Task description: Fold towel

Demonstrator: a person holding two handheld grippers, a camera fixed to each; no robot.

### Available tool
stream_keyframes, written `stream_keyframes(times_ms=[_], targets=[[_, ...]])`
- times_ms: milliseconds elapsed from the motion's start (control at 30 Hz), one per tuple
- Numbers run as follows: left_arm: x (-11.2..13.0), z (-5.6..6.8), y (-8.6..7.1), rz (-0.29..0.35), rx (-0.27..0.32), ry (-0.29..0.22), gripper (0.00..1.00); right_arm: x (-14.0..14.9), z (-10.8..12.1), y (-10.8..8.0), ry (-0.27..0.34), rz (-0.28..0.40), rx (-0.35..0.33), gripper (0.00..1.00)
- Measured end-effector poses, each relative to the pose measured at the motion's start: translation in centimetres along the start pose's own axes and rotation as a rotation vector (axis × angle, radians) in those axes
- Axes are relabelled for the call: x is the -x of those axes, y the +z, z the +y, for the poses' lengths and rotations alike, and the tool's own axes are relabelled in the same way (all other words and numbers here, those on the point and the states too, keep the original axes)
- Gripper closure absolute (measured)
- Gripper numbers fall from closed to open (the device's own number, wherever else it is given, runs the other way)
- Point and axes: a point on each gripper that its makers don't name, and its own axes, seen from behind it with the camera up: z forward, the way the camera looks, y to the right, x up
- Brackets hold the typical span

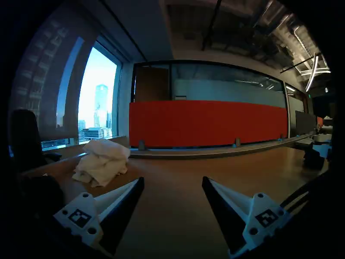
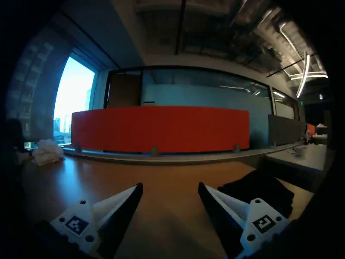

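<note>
While left tool [image 1: 173, 178] and right tool [image 2: 170, 184] gape, the towel [image 1: 102, 162] lies crumpled

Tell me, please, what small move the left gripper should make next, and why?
Probably swing the left gripper forward and leftward toward the white towel: its jaws stand open and empty, and the towel lies crumpled on the wooden desk, ahead and to that side, untouched.

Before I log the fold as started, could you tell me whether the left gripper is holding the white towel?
No, the left gripper is open over the desk, and the white towel lies crumpled farther off.
</note>
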Motion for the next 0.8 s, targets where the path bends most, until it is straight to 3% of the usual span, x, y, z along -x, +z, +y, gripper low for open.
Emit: stream_keyframes(times_ms=[800], targets=[[0.03, -0.01, 0.01, 0.000, 0.000, 0.000, 0.01, -0.04, -0.02, -0.15, 0.003, -0.001, 0.001, 0.01]])
